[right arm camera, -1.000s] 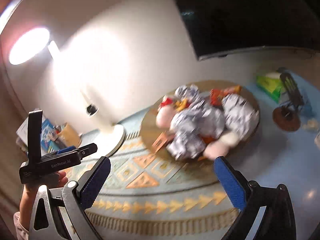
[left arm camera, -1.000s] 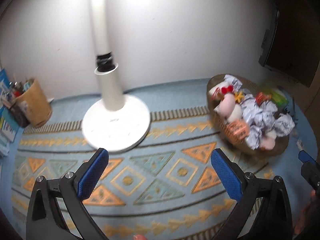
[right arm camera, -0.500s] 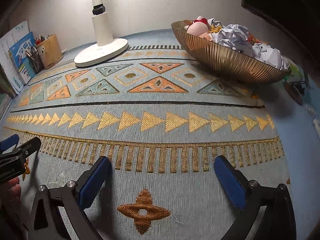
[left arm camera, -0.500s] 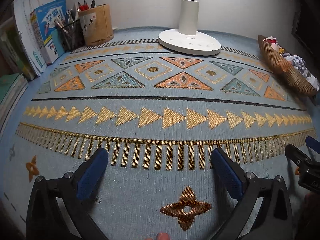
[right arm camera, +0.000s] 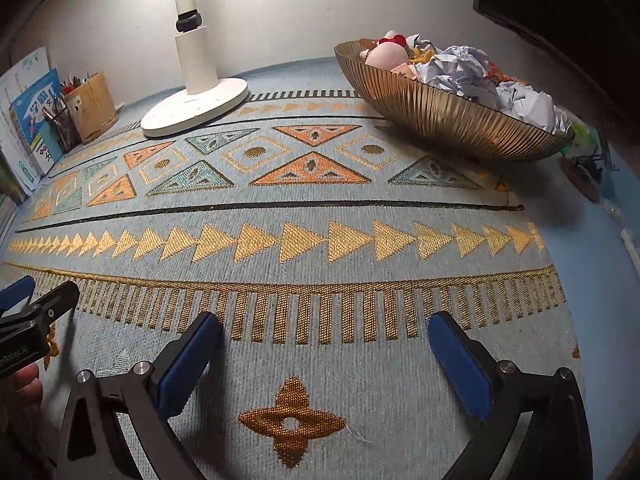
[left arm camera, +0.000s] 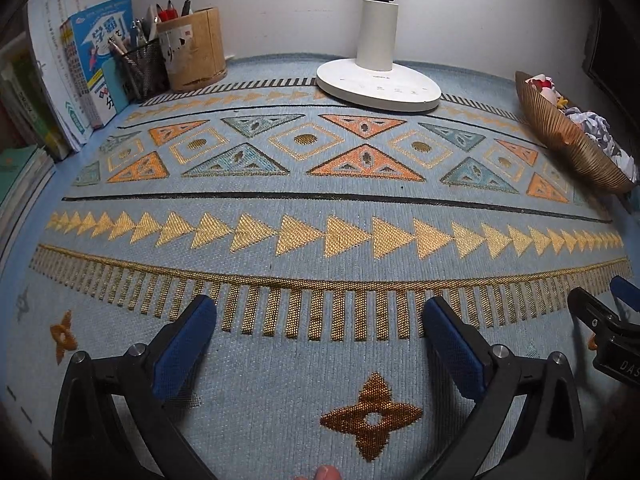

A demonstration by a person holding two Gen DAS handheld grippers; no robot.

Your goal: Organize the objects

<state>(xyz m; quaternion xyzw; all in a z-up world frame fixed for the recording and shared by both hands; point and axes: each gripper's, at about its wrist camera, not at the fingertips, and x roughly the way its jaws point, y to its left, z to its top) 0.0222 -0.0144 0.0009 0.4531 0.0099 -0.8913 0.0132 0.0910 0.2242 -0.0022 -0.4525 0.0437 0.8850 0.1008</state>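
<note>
In the left wrist view, the left tool (left arm camera: pixel 320 320) sits low in the frame with its two blue-padded fingers spread wide apart and nothing between them, just above a patterned blue mat (left arm camera: pixel 320 208) that covers the surface. A white lamp base (left arm camera: pixel 378 86) stands at the upper middle of the frame. At the upper left, a round wooden pen holder (left arm camera: pixel 196 50) stands just beside a black mesh pen cup (left arm camera: pixel 142 68), with books (left arm camera: pixel 102 60) leaning further left. At the right edge, a ribbed golden bowl (left arm camera: pixel 576 148) rests on the mat, holding crumpled paper (left arm camera: pixel 600 132) and small toys. Part of the right tool (left arm camera: pixel 612 320) enters at the lower right.

In the right wrist view, the right tool (right arm camera: pixel 324 340) is likewise spread wide and empty over the mat (right arm camera: pixel 280 248). The golden bowl (right arm camera: pixel 452 120) fills the upper right, heaped with crumpled paper (right arm camera: pixel 464 68), a pink plush toy (right arm camera: pixel 386 54) and other small items that are hard to make out. The lamp base (right arm camera: pixel 196 110) stands at the upper left of centre, with the wooden pen holder (right arm camera: pixel 90 104) and books (right arm camera: pixel 34 120) at the far left. Beyond the bowl, at the right edge, lies a dark object, perhaps a small stand (right arm camera: pixel 580 172). The left tool (right arm camera: pixel 32 312) shows at the lower left edge, with a fingertip (right arm camera: pixel 22 384) below it.
</note>
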